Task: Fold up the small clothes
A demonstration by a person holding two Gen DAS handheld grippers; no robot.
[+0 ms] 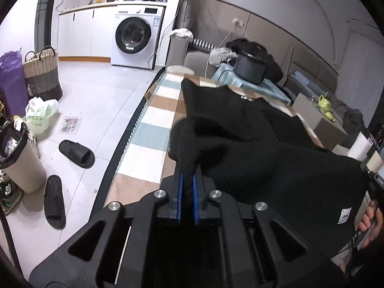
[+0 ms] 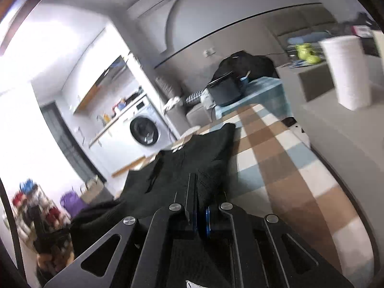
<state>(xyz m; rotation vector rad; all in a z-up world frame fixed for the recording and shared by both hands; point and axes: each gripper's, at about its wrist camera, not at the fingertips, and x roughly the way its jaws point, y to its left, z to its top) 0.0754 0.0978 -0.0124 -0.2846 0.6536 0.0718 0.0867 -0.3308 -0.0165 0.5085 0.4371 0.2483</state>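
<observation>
A black knit garment (image 1: 252, 144) lies across the checked table (image 1: 153, 134), its far part flat and its near part lifted. My left gripper (image 1: 188, 168) is shut on a bunched edge of the garment, which drapes over its fingertips. In the right wrist view the same garment (image 2: 192, 158) stretches away over the checked table (image 2: 276, 168). My right gripper (image 2: 200, 192) is shut on the garment's near edge, with cloth pinched between the blue-padded fingers. A white label (image 1: 344, 216) shows on the garment's near right corner.
To the left are a tiled floor with two black slippers (image 1: 76, 153), a bin (image 1: 16, 158), a woven basket (image 1: 42, 72) and a washing machine (image 1: 134, 40). A black pot (image 1: 249, 69) stands beyond the table. A paper roll (image 2: 348, 72) stands at right.
</observation>
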